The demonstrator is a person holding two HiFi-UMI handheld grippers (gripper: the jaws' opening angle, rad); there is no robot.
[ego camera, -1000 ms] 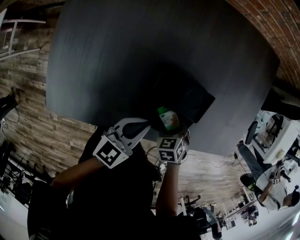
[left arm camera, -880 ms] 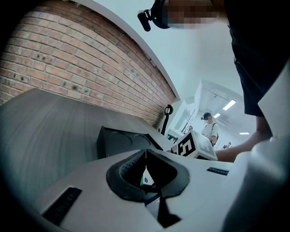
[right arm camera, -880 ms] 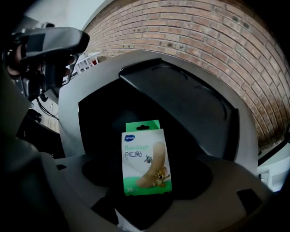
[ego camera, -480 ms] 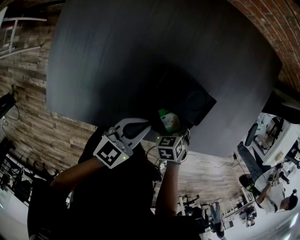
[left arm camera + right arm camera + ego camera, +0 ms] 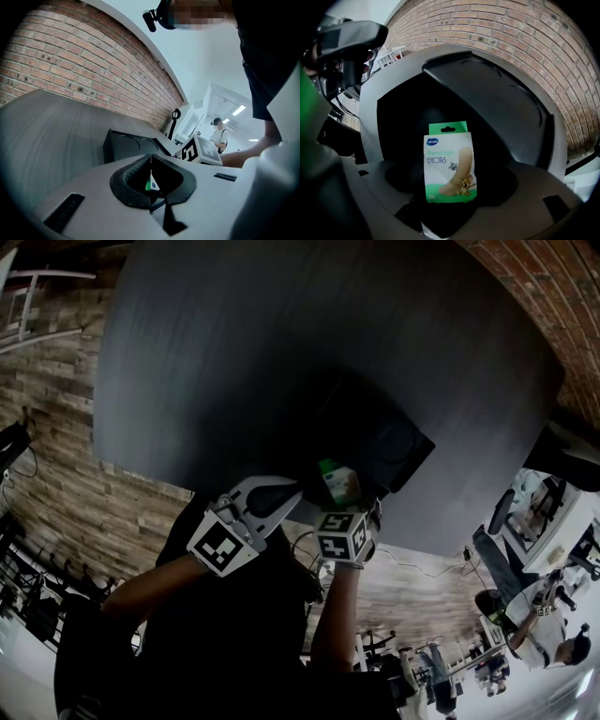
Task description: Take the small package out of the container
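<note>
A small green and white bandage package (image 5: pixel 339 484) (image 5: pixel 449 164) stands upright in my right gripper (image 5: pixel 341 501) (image 5: pixel 448 199), which is shut on its lower part. It hangs just in front of the black container (image 5: pixel 384 442) (image 5: pixel 487 93) near the table's front edge. The container's dark opening lies behind the package. My left gripper (image 5: pixel 292 493) (image 5: pixel 151 158) is shut with nothing held, close to the left of the right one. Between its pads a sliver of the package (image 5: pixel 151 183) shows edge-on. The container (image 5: pixel 131 145) sits beyond it.
The container rests on a dark round table (image 5: pixel 234 352). A brick wall (image 5: pixel 84 70) runs behind it. The right gripper's marker cube (image 5: pixel 199 151) is close beside the left jaws. People stand by desks at the far right (image 5: pixel 544 634).
</note>
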